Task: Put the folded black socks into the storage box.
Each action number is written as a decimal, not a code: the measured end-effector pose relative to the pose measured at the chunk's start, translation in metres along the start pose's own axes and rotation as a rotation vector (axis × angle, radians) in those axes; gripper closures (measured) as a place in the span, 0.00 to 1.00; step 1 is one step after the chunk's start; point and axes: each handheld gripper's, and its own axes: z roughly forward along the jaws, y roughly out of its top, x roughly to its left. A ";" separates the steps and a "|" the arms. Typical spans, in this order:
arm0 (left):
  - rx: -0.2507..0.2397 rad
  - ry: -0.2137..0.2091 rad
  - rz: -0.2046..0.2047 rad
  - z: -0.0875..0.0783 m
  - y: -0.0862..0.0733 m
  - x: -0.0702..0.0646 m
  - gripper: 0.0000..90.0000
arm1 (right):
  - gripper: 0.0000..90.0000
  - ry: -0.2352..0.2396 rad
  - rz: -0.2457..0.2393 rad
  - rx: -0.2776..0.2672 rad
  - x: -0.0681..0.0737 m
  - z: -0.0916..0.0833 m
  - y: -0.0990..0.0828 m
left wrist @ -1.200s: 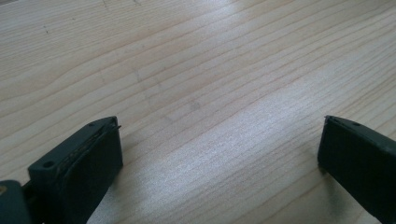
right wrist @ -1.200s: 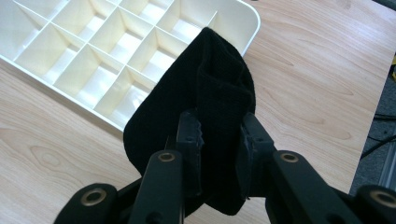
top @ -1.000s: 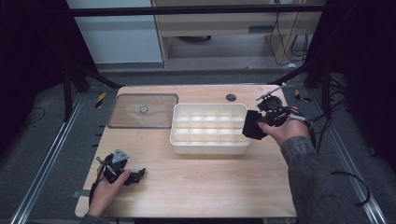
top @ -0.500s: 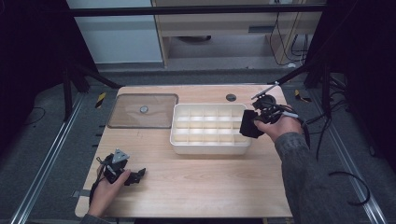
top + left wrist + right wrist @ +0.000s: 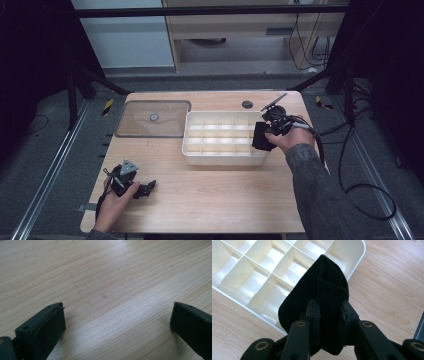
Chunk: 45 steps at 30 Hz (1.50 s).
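Right gripper (image 5: pixel 329 311), jaws clamped on a folded black cloth (image 5: pixel 322 290) over the divided tray's (image 5: pixel 192 150) right-hand end: soft, light, limp; best pinched at the bunched fold. Left gripper (image 5: pixel 142 189) rests jaws apart near the table's (image 5: pixel 210 200) front-left corner.

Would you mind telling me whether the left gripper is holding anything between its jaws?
No, the left gripper has its jaws spread wide apart over the bare wooden table, with nothing between them.
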 end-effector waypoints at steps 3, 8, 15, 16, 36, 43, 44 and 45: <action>0.000 0.001 0.000 0.000 0.000 0.000 0.00 | 0.81 -0.002 0.001 0.002 0.001 0.002 0.001; 0.000 0.002 -0.001 0.000 0.000 0.000 0.00 | 0.81 -0.015 -0.018 0.021 0.003 0.007 0.001; 0.000 0.002 0.002 0.000 0.000 0.000 0.00 | 0.81 -0.008 -0.014 0.039 0.004 0.018 0.000; 0.000 0.003 0.001 0.000 0.000 0.000 0.00 | 0.81 -0.009 -0.014 0.041 0.004 0.019 0.000; -0.001 0.003 -0.001 0.000 0.000 0.000 0.00 | 0.81 -0.016 -0.027 0.067 0.008 0.029 0.003; -0.002 0.003 -0.002 0.000 0.000 0.000 0.00 | 0.81 -0.016 -0.028 0.068 0.009 0.029 0.004; -0.001 0.003 -0.001 0.000 0.000 0.000 0.00 | 0.81 -0.014 -0.023 0.069 0.009 0.029 0.004; -0.001 0.003 0.000 0.000 0.000 0.000 0.00 | 0.81 -0.015 -0.026 0.068 0.009 0.029 0.004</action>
